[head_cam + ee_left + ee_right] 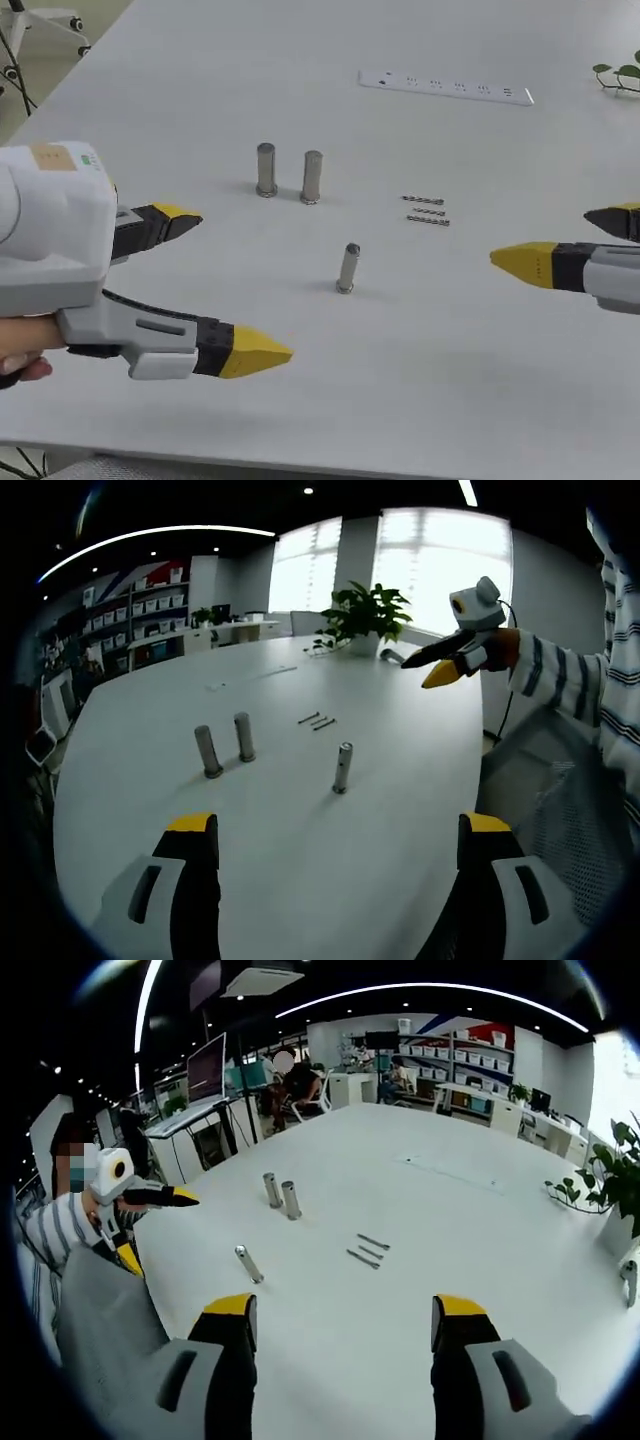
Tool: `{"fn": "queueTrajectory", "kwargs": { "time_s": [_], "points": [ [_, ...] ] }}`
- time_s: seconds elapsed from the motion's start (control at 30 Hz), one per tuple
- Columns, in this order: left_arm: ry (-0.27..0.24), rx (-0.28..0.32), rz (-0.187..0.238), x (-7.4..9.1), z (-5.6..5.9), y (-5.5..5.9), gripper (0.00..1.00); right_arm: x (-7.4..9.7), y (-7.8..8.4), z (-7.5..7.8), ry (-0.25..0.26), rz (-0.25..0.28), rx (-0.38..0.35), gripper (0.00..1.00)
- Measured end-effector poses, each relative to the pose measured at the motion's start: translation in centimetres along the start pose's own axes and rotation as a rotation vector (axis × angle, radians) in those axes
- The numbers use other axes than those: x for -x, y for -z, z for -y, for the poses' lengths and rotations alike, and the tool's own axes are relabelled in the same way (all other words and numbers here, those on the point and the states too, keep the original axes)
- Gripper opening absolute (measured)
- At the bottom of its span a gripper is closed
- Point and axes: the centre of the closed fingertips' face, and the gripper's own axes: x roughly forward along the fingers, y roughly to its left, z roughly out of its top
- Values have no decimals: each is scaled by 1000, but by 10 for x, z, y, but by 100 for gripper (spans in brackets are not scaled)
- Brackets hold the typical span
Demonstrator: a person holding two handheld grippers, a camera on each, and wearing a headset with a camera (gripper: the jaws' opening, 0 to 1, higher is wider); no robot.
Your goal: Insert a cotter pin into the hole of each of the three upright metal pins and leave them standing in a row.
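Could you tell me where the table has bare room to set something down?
Bare: the stretch between the power strip and the rear metal pins, and between the front pin and the near edge. Crowded: around the cotter pins.

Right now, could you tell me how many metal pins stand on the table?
3 metal pins: far-left pin, pin beside it, lone pin nearer the person.

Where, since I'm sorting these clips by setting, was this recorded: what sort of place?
Probably an open-plan office or lab workspace: a large white meeting table, wall shelves stacked with storage boxes, a dark computer monitor on a side desk, and a green potted plant by bright windows.
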Motion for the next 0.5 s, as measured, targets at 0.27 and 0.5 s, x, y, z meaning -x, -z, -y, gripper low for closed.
{"fn": "queueTrajectory", "kwargs": {
  "time_s": [0.27,0.5],
  "points": [
    [-38,96,37,10,5,1,95,-29,2,3,-54,-64,104,48],
    [-70,96,41,20,4,2,94,-57,4,3,-96,-158,182,25]
  ]
}}
